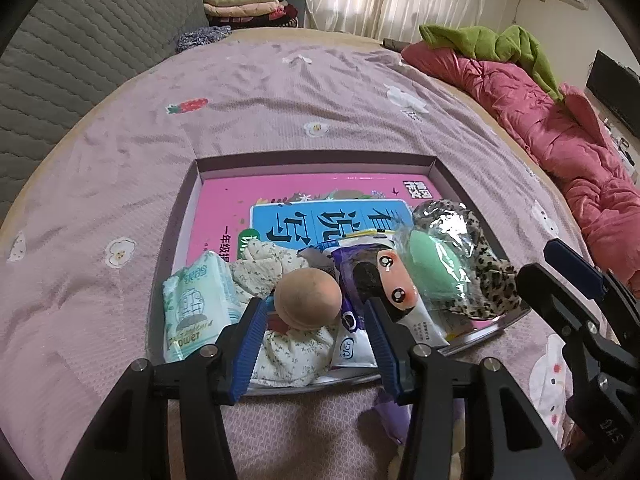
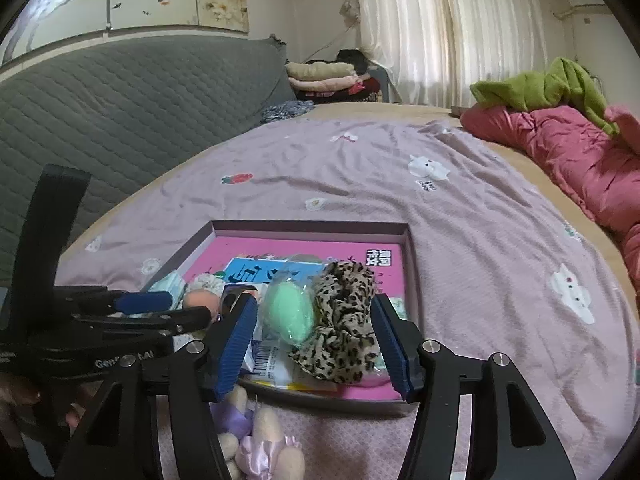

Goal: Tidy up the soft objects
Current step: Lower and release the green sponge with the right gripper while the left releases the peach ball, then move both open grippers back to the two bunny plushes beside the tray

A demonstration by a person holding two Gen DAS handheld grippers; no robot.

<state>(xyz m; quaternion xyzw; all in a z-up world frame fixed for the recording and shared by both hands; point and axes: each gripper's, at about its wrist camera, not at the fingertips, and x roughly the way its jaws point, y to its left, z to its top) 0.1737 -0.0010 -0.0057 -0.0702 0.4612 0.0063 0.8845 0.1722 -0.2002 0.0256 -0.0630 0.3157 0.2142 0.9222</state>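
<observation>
Mostly done, judging by the shallow box (image 1: 434, 166) on the bed (image 1: 280, 92): leopard scrunchie (image 2: 344, 320), tissue pack (image 1: 192, 300), green sponge (image 2: 290, 312), peach ball (image 1: 308, 292) inside. Left outside: small doll (image 2: 260, 440). Left gripper (image 1: 316, 344), right gripper (image 2: 316, 344): jaws apart, empty.

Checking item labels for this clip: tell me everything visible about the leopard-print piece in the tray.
The leopard-print scrunchie is a soft, gathered ring of tan fabric with dark spots, bunched and crumpled rather than flat. It lies at the near right part of the shallow tray, on top of the pink book. On its left it touches the green sponge in clear wrap. The right claw stands open on either side of it, pads not pressing it.
</observation>
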